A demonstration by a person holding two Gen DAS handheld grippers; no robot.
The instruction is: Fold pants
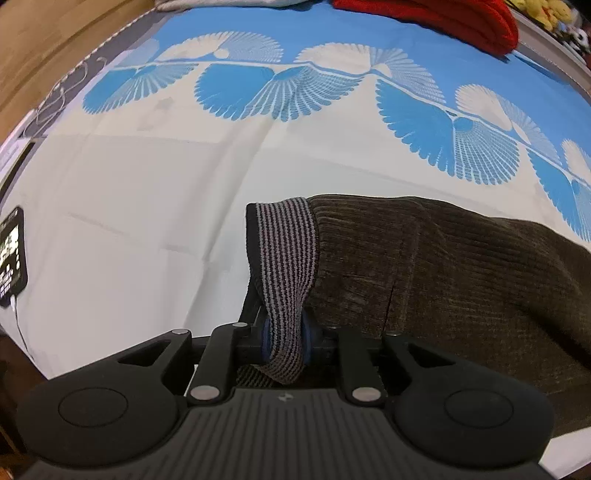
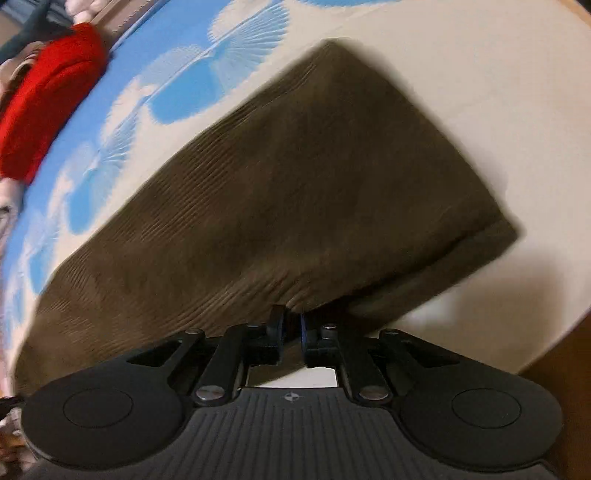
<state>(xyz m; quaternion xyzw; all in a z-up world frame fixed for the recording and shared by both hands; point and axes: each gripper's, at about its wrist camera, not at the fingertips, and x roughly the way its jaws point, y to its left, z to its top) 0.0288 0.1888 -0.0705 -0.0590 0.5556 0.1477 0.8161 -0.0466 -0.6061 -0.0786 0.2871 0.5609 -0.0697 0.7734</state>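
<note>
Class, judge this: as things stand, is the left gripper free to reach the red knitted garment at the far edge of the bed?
Probably not. The left gripper is clamped on the striped grey waistband of the brown corduroy pants; the red knitted garment lies far across the sheet.

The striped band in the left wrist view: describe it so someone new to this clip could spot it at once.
Start from the bedsheet, cream with blue fan prints. On it lie brown corduroy pants. At their left end is the waistband, grey with fine black stripes, pinched in the left gripper; nothing else nearby is striped, and the red garment lies far off.
</note>
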